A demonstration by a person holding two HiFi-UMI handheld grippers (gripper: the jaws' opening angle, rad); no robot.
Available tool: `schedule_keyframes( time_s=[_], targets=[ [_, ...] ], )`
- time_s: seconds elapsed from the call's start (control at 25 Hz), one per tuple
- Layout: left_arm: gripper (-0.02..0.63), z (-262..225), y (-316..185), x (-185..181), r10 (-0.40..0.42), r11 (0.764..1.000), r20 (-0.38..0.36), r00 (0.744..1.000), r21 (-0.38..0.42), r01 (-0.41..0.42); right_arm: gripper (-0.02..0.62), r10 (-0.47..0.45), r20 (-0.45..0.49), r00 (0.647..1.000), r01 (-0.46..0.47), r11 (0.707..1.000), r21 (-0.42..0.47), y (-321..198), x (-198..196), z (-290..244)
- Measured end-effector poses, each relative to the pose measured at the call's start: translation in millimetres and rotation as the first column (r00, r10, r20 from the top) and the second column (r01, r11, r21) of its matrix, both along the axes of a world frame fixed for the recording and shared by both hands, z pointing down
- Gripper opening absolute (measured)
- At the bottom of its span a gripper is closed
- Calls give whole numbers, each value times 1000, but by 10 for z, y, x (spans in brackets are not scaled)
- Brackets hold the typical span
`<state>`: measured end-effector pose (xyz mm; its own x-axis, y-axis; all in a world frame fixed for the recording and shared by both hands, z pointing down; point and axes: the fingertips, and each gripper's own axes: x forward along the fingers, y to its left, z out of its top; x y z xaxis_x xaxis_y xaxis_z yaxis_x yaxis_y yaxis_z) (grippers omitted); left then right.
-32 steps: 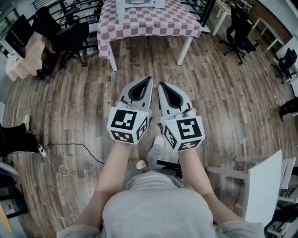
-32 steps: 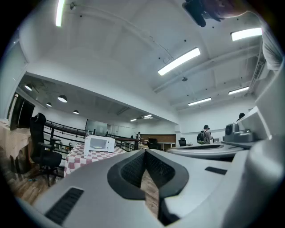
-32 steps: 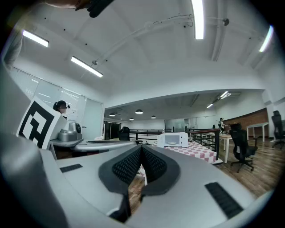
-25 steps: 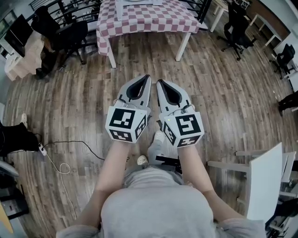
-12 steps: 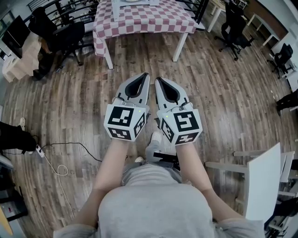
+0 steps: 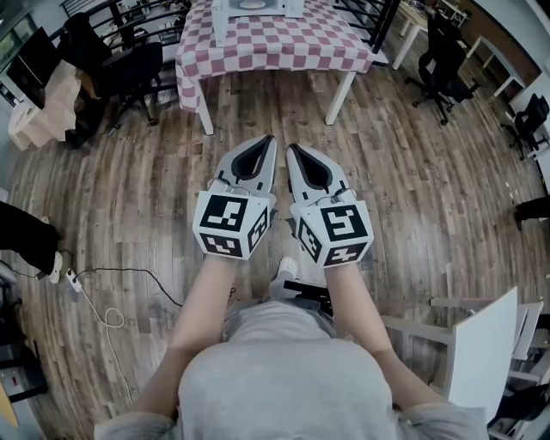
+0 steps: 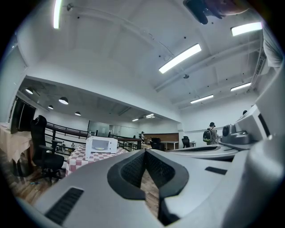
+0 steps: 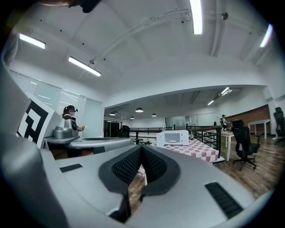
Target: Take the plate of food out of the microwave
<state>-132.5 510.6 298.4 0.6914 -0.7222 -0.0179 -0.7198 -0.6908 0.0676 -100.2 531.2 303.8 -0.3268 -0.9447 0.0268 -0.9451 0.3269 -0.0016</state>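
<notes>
The left gripper (image 6: 268,139) and the right gripper (image 6: 290,148) are side by side. Both have their jaws pressed together with nothing in them. Far out in front of their tips, the microwave (image 7: 101,144) sits on a checked table (image 6: 258,43), with a pale plate (image 8: 172,141) inside it.

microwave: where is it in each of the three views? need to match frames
Head view: microwave at the top edge, slightly left of centre, cut off by the frame.
Left gripper view: microwave left of centre, a little below mid-height.
Right gripper view: microwave right of centre, a little below mid-height.
Shared landmark: the checked tablecloth under it in all three.
</notes>
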Motion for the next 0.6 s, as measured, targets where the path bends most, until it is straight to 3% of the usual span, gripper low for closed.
schedule_keyframes(
  time_s=[0.6],
  targets=[
    [2, 68, -747, 405, -34, 999, -14, 999, -24, 34, 26, -46, -11, 999, 46, 999, -10, -668, 396, 40]
  ],
)
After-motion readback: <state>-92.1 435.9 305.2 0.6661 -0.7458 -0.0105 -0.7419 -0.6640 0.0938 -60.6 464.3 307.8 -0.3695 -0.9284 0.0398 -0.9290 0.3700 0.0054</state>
